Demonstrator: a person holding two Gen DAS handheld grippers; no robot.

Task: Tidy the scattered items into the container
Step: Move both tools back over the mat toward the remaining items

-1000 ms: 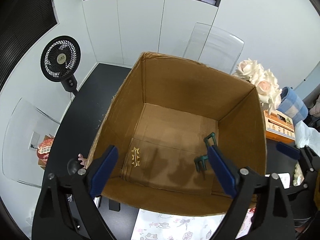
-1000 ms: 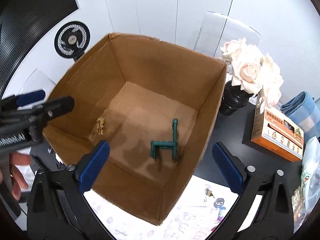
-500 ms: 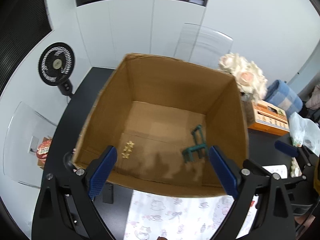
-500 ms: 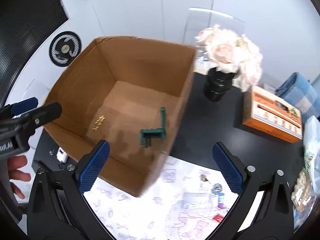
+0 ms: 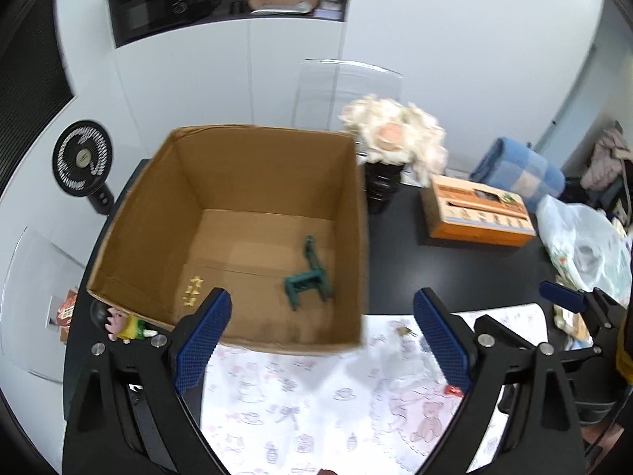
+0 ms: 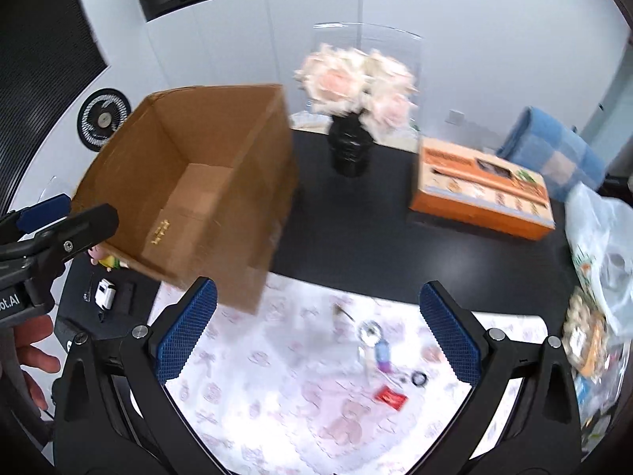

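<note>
We're holding both grippers wide apart and empty. The leftover bits (image 6: 379, 356) are lying scattered on the printed cloth (image 6: 277, 388), right between the right gripper (image 6: 314, 330) fingers, so it's nearer than the left gripper (image 5: 322, 336); cardboard box (image 6: 253, 182) sits up-left.

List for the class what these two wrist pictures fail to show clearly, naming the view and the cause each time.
1. Green plastic clip in the brown cardboard box: hidden in the right wrist view by the box's near wall.
2. Small scattered trinkets on the white patterned cloth: right wrist view, blurred and too small to identify.
3. Pink and yellow toy: left wrist view, partly hidden behind the box corner.
4. Orange carton: print unreadable, blurred.
</note>
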